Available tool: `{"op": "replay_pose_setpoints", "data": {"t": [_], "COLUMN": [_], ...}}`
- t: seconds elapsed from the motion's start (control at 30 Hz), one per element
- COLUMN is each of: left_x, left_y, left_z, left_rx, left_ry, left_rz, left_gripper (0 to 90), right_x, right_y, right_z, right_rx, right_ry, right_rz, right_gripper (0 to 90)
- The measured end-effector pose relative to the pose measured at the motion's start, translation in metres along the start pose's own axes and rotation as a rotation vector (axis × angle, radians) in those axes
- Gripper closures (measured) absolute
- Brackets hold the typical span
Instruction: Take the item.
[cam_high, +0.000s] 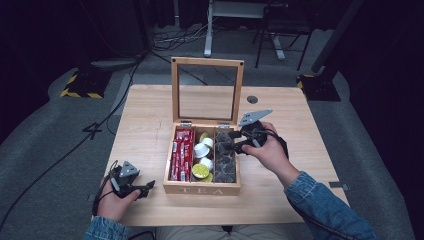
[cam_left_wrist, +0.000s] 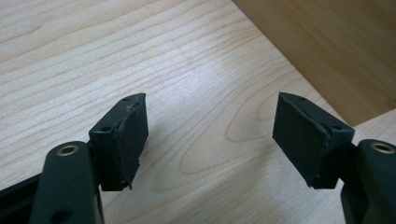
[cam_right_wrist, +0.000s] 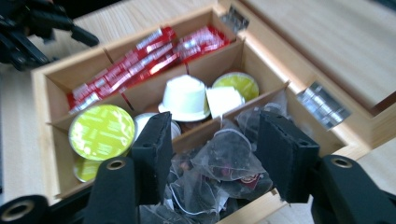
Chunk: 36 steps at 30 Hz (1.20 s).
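A wooden tea box (cam_high: 202, 189) stands mid-table with its glass lid (cam_high: 207, 90) raised. It has three compartments: red sachets (cam_high: 181, 152) on the left, white and green capsules (cam_high: 202, 157) in the middle, and clear pyramid tea bags (cam_high: 226, 162) on the right. My right gripper (cam_high: 223, 147) dips into the tea-bag compartment. In the right gripper view its jaws (cam_right_wrist: 215, 158) stand open on either side of one tea bag (cam_right_wrist: 229, 154), and the pads do not press on it. My left gripper (cam_high: 145, 189) hovers low over bare wood left of the box, open (cam_left_wrist: 210, 135) and empty.
The box's side wall (cam_left_wrist: 327, 46) is close on the right in the left gripper view. The left gripper (cam_right_wrist: 28, 28) appears beyond the box's far corner in the right gripper view. A round cable port (cam_high: 252, 99) lies behind the lid. Table edges run near both forearms.
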<state>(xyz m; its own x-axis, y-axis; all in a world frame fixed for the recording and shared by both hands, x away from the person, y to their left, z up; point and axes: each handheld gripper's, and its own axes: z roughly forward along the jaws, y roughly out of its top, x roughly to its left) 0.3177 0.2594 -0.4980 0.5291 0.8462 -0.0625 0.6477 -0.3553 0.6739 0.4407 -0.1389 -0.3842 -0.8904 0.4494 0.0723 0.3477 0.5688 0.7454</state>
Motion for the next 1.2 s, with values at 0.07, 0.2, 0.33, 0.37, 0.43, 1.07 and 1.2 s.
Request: {"op": "replay_pose_setpoints", "data": {"t": [0.07,0.2,0.33,0.37,0.43,1.07,1.2], "left_x": [0.001,0.002,0.001,0.001,0.0,0.0,0.0], "left_y": [-0.001,-0.002,-0.003,-0.003,-0.003,-0.003,-0.003], "left_z": [0.001,0.003,0.005,0.005,0.005,0.006,0.006], "left_rx": [-0.008,-0.027,-0.041,-0.037,-0.034,-0.034,-0.035], "left_ry": [0.007,0.008,0.014,0.016,0.019,0.02,0.02], "left_rz": [0.01,0.014,0.023,0.026,0.032,0.033,0.033], "left_gripper": [26.4,25.3,23.5,23.4,23.1,22.4,22.4], "right_x": [0.0,0.001,0.001,0.001,0.001,-0.008,-0.007], "right_y": [-0.002,-0.003,-0.004,-0.004,-0.005,-0.01,-0.008], "right_z": [0.007,0.023,0.037,0.039,0.045,0.059,0.056], "right_rx": [0.021,0.057,0.095,0.106,0.138,0.212,0.205], "right_ry": [-0.004,-0.005,-0.01,-0.015,-0.031,-0.097,-0.098], "right_rz": [0.001,-0.013,-0.016,-0.016,-0.033,-0.026,-0.052], "right_gripper": [45.9,48.8,53.0,53.6,55.2,69.0,77.5]}}
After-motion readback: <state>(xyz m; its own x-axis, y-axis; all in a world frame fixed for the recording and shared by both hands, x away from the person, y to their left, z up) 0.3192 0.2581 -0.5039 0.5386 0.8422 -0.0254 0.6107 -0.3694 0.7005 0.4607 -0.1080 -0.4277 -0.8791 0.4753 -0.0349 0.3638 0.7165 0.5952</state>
